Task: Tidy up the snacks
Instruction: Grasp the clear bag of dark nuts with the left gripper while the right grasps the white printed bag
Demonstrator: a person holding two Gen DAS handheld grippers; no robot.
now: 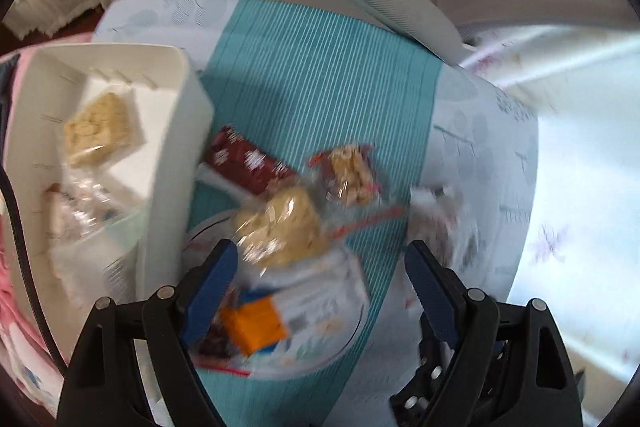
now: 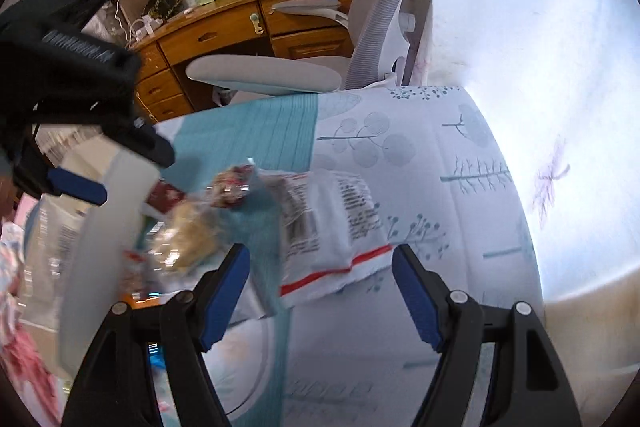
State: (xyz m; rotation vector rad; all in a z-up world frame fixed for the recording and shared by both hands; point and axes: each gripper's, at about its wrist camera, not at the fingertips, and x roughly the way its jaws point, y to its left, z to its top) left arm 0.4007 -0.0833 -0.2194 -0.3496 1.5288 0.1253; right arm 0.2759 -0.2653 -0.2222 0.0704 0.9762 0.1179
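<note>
My left gripper (image 1: 320, 259) points down over a heap of snacks on a teal-striped cloth and stands open, with nothing pressed between its blue pads. Under it lie a clear bag of pale crackers (image 1: 280, 227), a second clear pack with red print (image 1: 352, 179), a dark red wrapper (image 1: 244, 163) and a white pack with an orange block (image 1: 256, 323). A white divided bin (image 1: 188, 115) on the left holds a cracker pack (image 1: 100, 131). My right gripper (image 2: 320, 259) is open above a white printed packet (image 2: 332, 223). The left gripper (image 2: 76, 187) shows at the left of the right wrist view.
The cloth-covered table (image 2: 440, 155) ends on the right against bright floral bedding (image 2: 552, 179). A grey office chair (image 2: 264, 75) stands behind it, with a wooden desk (image 2: 224, 31) and shelves further back. Pink fabric (image 1: 16, 307) lies left of the bin.
</note>
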